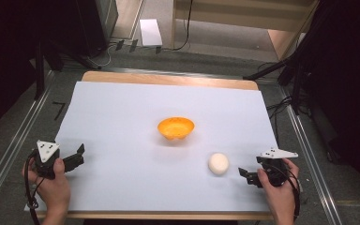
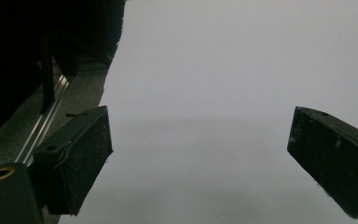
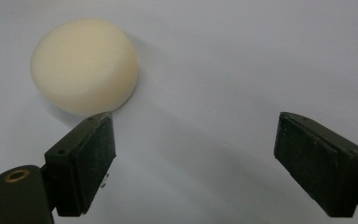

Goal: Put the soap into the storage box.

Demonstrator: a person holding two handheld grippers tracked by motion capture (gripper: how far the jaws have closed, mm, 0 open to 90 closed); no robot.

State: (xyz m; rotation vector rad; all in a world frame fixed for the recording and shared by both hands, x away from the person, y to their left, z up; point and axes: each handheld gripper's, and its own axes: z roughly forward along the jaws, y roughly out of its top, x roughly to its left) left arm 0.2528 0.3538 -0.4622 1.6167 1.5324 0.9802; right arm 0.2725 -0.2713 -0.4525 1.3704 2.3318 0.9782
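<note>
An orange bowl (image 1: 176, 127) sits upright near the middle of the white sheet (image 1: 122, 136). A cream round puck-shaped object (image 1: 218, 163) lies on the sheet, nearer me and to the right of the bowl. My right gripper (image 1: 244, 174) is held low just right of the puck, jaws open and empty; in the right gripper view the puck (image 3: 85, 64) lies ahead and to the left of the gripper (image 3: 193, 161). My left gripper (image 1: 77, 157) is at the sheet's left edge, open, with bare sheet between its jaws (image 2: 200, 163).
The sheet covers a wooden table (image 1: 168, 78). Metal rails (image 1: 16, 140) run along both sides on the floor. Dark stands and cables (image 1: 281, 70) sit beyond the far right corner.
</note>
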